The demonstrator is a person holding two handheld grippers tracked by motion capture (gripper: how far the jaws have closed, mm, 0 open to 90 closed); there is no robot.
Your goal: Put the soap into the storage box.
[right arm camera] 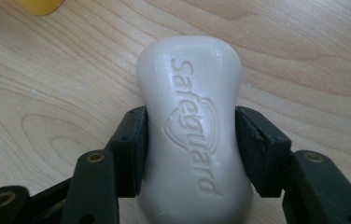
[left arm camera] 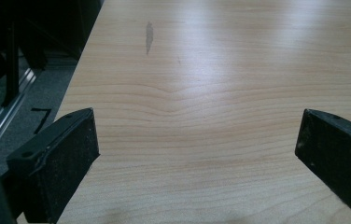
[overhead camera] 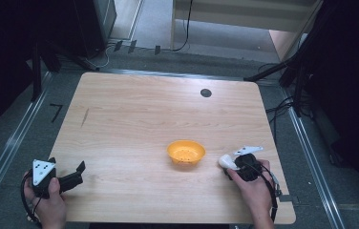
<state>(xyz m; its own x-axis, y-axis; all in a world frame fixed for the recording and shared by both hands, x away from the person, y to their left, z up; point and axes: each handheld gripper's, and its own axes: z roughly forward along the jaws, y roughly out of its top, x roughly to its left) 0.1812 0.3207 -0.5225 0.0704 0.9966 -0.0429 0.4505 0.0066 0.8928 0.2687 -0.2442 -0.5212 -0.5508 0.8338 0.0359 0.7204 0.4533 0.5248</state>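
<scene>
hand-held gripper [overhead camera: 78,172]: black jaws | grey three-cornered plate | black cable

My high view looks forward and down over the whole table [overhead camera: 134,119]. My left gripper view skims its left edge, low. My right gripper view sits close above the soap [right arm camera: 194,126]; high view shares it [overhead camera: 225,161].

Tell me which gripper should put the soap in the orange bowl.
Right. The right gripper is already clamped on the soap beside the orange bowl; the left gripper sits open, farther away.
</scene>
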